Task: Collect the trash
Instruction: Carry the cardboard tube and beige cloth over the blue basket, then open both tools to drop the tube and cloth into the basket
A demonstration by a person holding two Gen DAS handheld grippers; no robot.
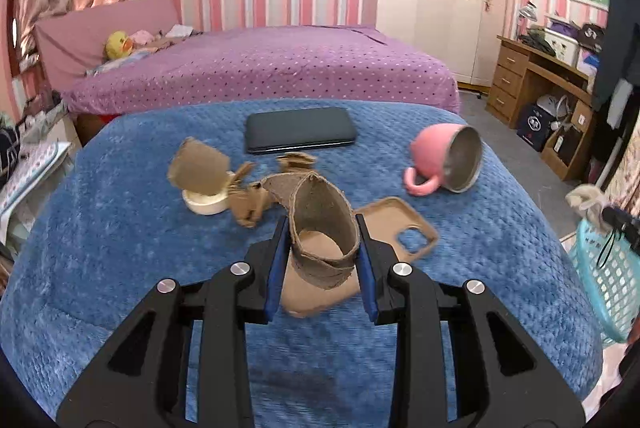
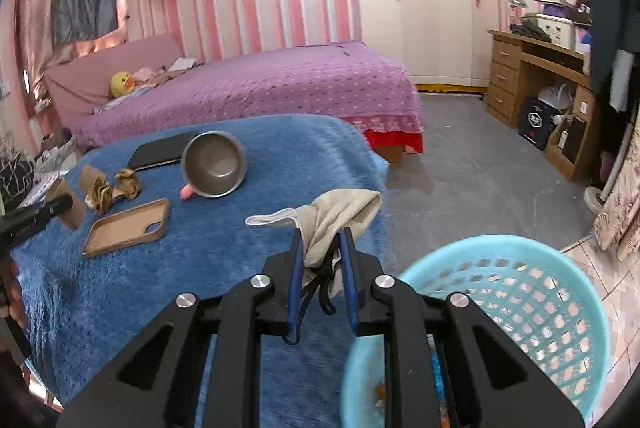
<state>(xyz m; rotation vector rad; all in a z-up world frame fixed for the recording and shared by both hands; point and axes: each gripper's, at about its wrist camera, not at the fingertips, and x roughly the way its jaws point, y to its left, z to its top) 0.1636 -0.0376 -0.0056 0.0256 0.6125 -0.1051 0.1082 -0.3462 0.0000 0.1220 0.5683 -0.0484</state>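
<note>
My left gripper (image 1: 322,228) is shut on a torn brown cardboard tube (image 1: 322,228) and holds it above the blue blanket (image 1: 120,268). More cardboard scraps (image 1: 248,203) and a cardboard flap (image 1: 198,169) on a white tape roll (image 1: 204,203) lie beyond it. My right gripper (image 2: 322,240) is shut on a crumpled beige cloth-like wad (image 2: 340,216), just left of the blue mesh basket (image 2: 520,308). The left gripper with its cardboard (image 2: 68,207) shows at the left edge of the right wrist view.
On the blanket lie a tan phone case (image 1: 400,232), a black phone (image 1: 300,133) and a tipped pink mug (image 1: 444,159). A purple bed (image 1: 260,67) stands behind. A wooden desk (image 2: 540,75) and wardrobe (image 2: 432,7) are at the right. The basket (image 1: 600,276) stands at the right.
</note>
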